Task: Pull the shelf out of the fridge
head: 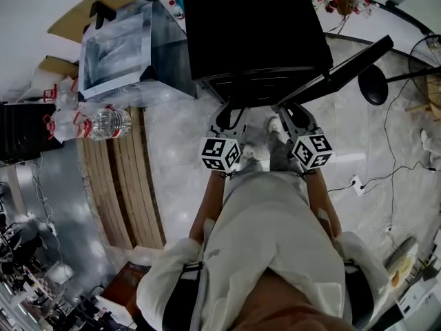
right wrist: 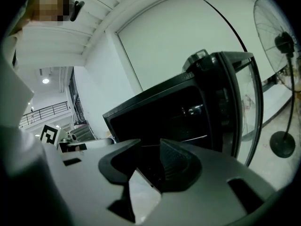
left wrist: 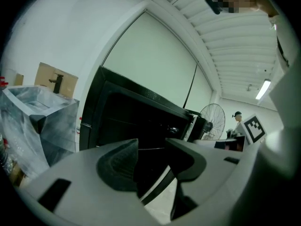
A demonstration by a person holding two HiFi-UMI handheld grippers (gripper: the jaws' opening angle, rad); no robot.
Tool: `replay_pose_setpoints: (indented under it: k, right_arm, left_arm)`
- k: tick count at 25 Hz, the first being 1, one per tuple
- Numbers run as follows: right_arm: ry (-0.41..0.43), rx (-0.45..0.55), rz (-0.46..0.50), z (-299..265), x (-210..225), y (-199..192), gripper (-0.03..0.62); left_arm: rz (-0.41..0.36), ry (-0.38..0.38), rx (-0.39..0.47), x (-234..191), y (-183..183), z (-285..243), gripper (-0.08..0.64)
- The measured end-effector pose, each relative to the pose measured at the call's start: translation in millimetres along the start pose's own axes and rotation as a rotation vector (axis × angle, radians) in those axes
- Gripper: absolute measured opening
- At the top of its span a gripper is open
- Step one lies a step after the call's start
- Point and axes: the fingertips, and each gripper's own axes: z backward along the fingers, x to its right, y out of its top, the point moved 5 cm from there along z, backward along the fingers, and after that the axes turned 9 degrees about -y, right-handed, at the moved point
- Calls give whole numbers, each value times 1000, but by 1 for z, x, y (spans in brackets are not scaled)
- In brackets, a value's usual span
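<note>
My left gripper (left wrist: 150, 161) and right gripper (right wrist: 149, 161), jaws narrow, each pinch the shelf (left wrist: 156, 186); it runs crosswise between them, fridge (head: 255, 26) straight ahead.

The fridge (head: 255, 26) has a glossy black shell, the floor (head: 179, 150) is polished pale marbled tile, the boards (head: 127, 185) at left are bare slatted wood, crinkled clear plastic wraps the far-left box (head: 117, 47), and the left gripper (left wrist: 151, 147) is smooth matt grey plastic with dark ribbed pads (left wrist: 117, 166).

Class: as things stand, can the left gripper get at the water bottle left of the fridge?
Probably not yet: the left gripper is shut on the shelf at the fridge, so it must let go first. The way to the water bottle looks free.
</note>
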Motion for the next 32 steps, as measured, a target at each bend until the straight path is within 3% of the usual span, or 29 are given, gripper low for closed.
replay_pose_setpoints:
  k: [14, 22, 32]
  right_arm:
    - [36, -47, -113, -36, 32, -19, 140]
    - [50, -37, -148, -57, 34, -28, 149]
    - [69, -23, -240, -83, 41, -35, 215]
  left_arm:
    - [98, 104, 17, -17, -23, -31, 204]
    - [159, 109, 42, -26, -35, -45, 213]
    - [264, 103, 73, -41, -44, -65, 250]
